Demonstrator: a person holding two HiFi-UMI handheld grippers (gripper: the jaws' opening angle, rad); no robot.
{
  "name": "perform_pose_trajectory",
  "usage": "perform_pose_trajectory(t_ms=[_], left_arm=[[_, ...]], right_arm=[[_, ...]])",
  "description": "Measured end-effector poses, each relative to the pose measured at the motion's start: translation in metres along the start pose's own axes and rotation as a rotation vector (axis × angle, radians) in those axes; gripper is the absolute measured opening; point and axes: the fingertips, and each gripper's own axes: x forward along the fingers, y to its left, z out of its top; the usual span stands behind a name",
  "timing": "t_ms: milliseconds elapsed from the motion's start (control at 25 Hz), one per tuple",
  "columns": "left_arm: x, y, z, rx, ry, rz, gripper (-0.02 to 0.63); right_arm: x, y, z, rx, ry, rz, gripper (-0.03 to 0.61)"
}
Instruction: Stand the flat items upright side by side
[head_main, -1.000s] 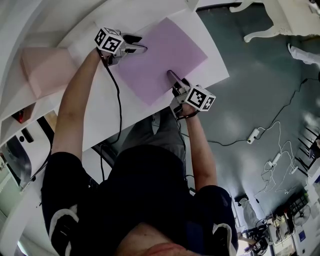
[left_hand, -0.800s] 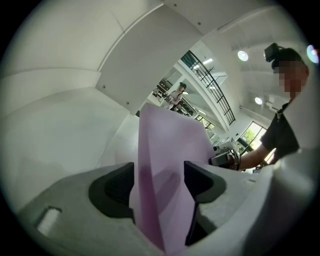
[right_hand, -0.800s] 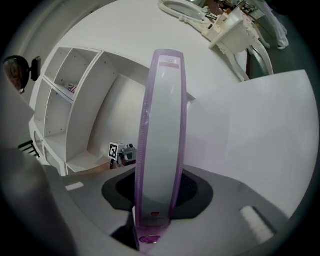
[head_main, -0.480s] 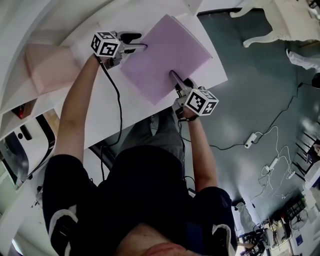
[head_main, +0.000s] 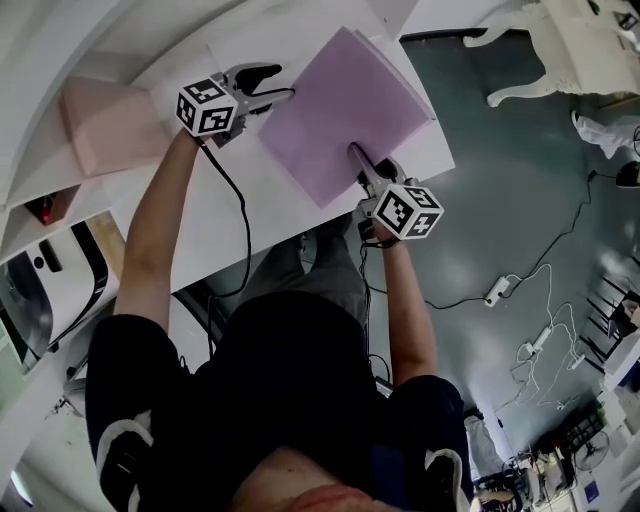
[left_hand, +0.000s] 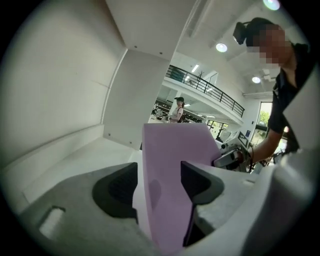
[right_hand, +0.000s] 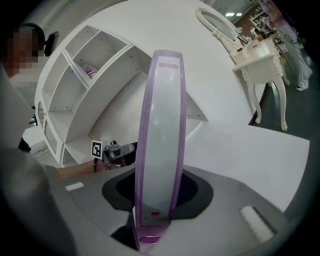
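Observation:
A flat purple folder (head_main: 340, 110) is held tilted above the white table (head_main: 225, 205) by both grippers. My left gripper (head_main: 272, 85) has the folder's left edge (left_hand: 167, 170) between its jaws, which have just been closing and now pinch it. My right gripper (head_main: 357, 158) is shut on the near edge, and in its own view the pale spine (right_hand: 162, 135) stands upright between its pads (right_hand: 197, 192). Each gripper shows in the other's view: the right gripper (left_hand: 230, 157) and the left gripper (right_hand: 112, 150).
A pink folder (head_main: 105, 125) leans in the white shelf unit (right_hand: 85, 85) at the far left. The table's right edge drops to a dark floor with cables (head_main: 520, 285). A white dressing table (head_main: 560, 40) stands beyond.
Both grippers have risen with the purple folder, which has come off the table, tilted up and grown larger in the head view. The left jaws have narrowed on its edge.

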Motion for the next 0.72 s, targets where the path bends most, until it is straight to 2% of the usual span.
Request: perform_pose_trajectory(t_ms=[360, 720], left_arm=[[-0.039, -0.033, 0.028, 0.159, -0.094, 0.152, 0.186], [-0.079, -0.061, 0.048, 0.255, -0.185, 0.289, 0.064]], right_arm=[[-0.011, 0.02, 0.019, -0.169, -0.005, -0.037, 0.137], [-0.018, 0.039, 0.034, -0.287, -0.014, -0.056, 0.137]])
